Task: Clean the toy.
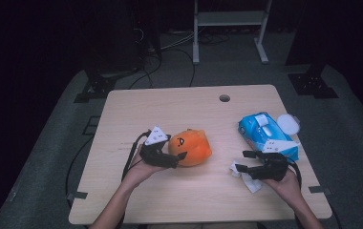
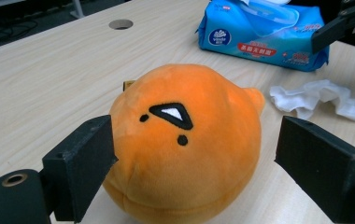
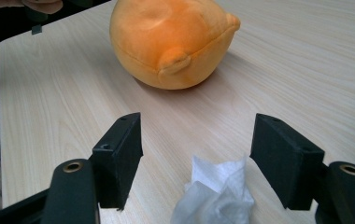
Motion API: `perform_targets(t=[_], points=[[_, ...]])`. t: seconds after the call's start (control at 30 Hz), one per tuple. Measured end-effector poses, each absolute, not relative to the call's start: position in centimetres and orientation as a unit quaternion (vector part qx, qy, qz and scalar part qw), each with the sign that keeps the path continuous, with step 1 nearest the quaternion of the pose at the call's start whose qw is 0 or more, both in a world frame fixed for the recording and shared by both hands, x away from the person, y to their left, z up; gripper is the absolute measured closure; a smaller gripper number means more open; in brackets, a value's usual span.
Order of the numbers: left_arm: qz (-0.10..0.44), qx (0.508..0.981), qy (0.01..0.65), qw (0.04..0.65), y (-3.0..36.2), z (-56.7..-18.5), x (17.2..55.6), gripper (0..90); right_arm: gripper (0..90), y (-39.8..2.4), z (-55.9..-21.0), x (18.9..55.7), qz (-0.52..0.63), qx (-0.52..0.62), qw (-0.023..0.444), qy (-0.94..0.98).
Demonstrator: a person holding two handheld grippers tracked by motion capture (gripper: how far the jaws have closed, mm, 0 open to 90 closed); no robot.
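1. The orange plush toy (image 1: 190,147) lies on its side a little left of the middle of the wooden table (image 1: 179,107). In the left gripper view its stitched face (image 2: 170,116) is turned up towards the camera.

2. The left gripper (image 1: 170,151) sits at the toy's 9 o'clock in the high view, its jaws set to either side of the toy. In the left gripper view the pad (image 2: 91,158) at the left just meets the plush and the pad at the right stands apart from it, so the jaws are spread and not pressing. My guess is the toy is being steadied or let go here rather than gripped.

3. The crumpled white tissue (image 1: 247,177) lies at the toy's 4 o'clock, near the front edge. The right gripper (image 1: 240,162) hangs over it with its jaws parted. In the right gripper view the tissue (image 3: 215,196) rests between the two black pads, touching neither. It looks lined up for a pick, perhaps to wipe the toy.

4. The blue wet-wipe pack (image 1: 267,135) lies at the toy's 2 o'clock, near the right edge, its flap open and white lid (image 1: 288,123) folded back, likely where the tissue came from.

5. A round cable hole (image 1: 224,98) sits at the toy's 1 o'clock, near the far edge.
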State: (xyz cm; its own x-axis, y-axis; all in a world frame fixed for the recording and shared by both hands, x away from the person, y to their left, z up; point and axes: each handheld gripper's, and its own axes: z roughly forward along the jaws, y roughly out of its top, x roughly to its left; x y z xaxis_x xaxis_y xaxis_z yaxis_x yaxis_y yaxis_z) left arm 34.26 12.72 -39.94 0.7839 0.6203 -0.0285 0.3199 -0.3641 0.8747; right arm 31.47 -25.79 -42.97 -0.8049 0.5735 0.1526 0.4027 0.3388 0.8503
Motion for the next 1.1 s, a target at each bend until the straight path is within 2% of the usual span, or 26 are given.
perform_targets(t=[1.1], points=[[0.155, 0.802, 0.319, 0.481, 16.3, -41.7, 32.2, 10.6, 31.6, -25.8, -43.2, 31.5, 0.488, 0.304, 0.085, 0.814]])
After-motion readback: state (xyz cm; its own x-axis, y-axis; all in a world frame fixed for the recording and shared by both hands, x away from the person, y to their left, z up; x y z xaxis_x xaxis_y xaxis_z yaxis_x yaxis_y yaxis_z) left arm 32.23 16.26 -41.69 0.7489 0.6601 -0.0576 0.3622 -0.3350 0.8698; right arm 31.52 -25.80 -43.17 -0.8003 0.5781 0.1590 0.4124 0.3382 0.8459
